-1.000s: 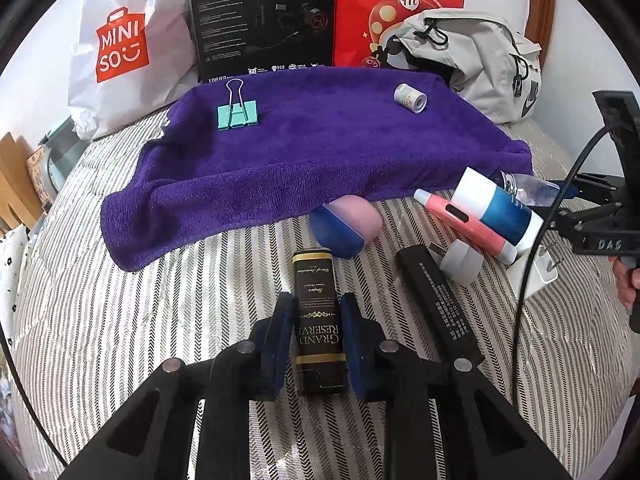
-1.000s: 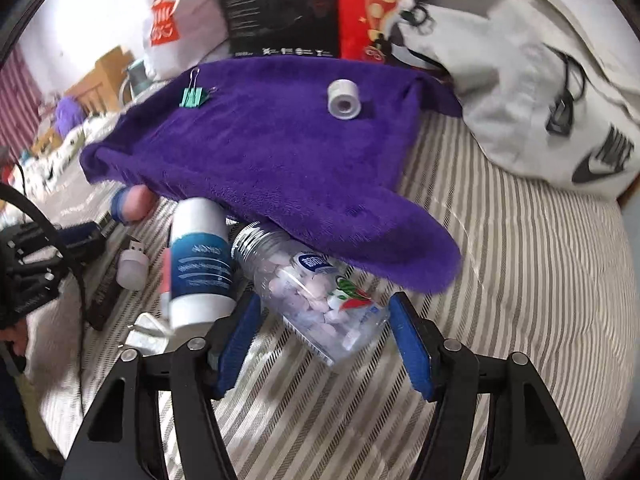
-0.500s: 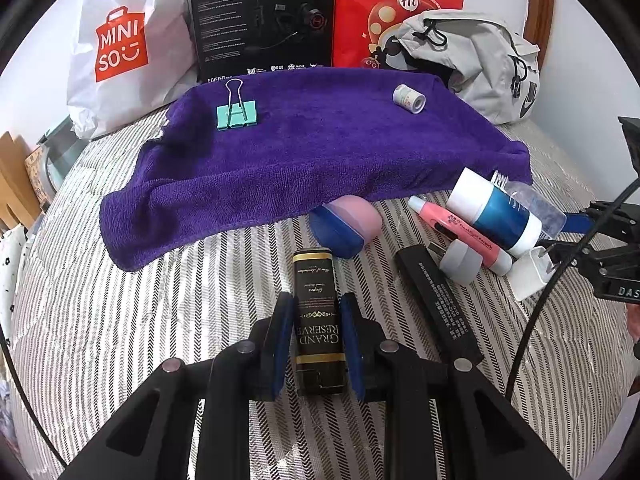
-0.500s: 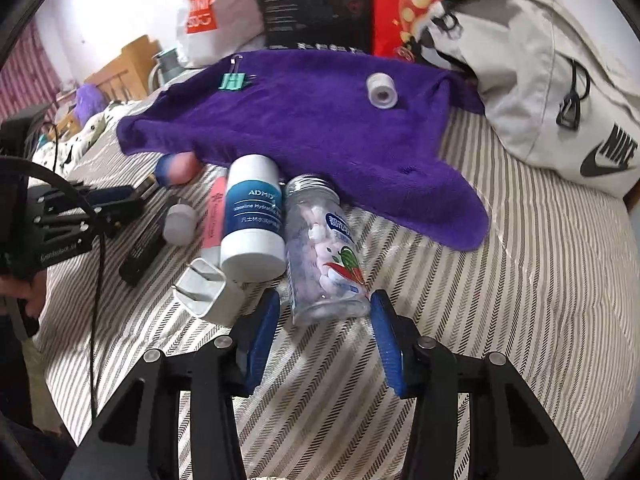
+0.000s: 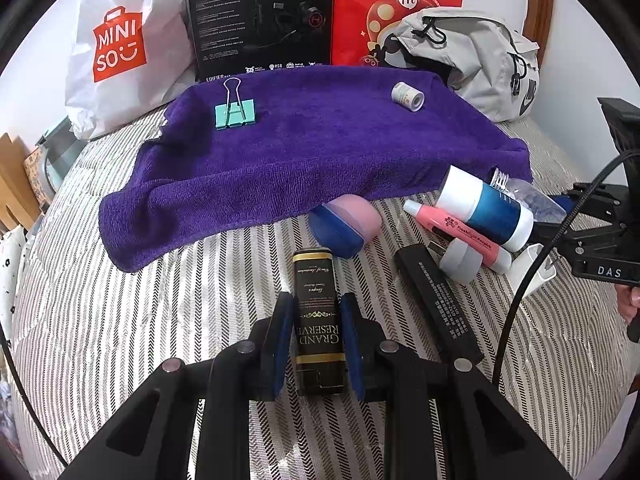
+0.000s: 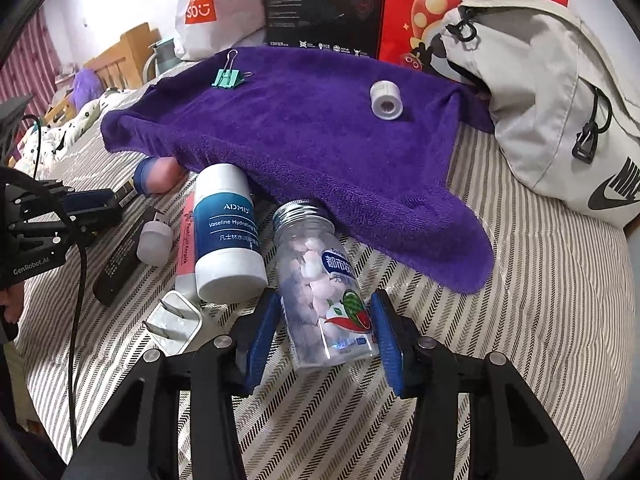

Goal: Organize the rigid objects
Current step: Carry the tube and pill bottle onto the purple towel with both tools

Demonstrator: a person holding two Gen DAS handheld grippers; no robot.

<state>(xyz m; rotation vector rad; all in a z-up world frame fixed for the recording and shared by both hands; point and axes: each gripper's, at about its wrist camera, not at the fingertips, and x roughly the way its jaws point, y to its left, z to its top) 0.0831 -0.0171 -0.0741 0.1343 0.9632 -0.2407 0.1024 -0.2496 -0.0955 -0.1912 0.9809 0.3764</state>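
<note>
1. The left tool is clamped on a black box printed "GRAND RESERVE", its blue pads pressed against both long sides; the box lies on the striped bed.
2. The right tool sits wide apart around a clear candy bottle lying on the bed, with gaps at both pads.
3. Just left of that bottle lie a white-and-blue ADMD bottle, a pink pen-shaped tube and a white plug adapter.
4. A long black bar and a pink-and-blue oval case lie between the two tools.
5. Farther back, a purple towel carries a teal binder clip and a white tape roll, well apart.
6. A grey backpack rests behind.
</note>
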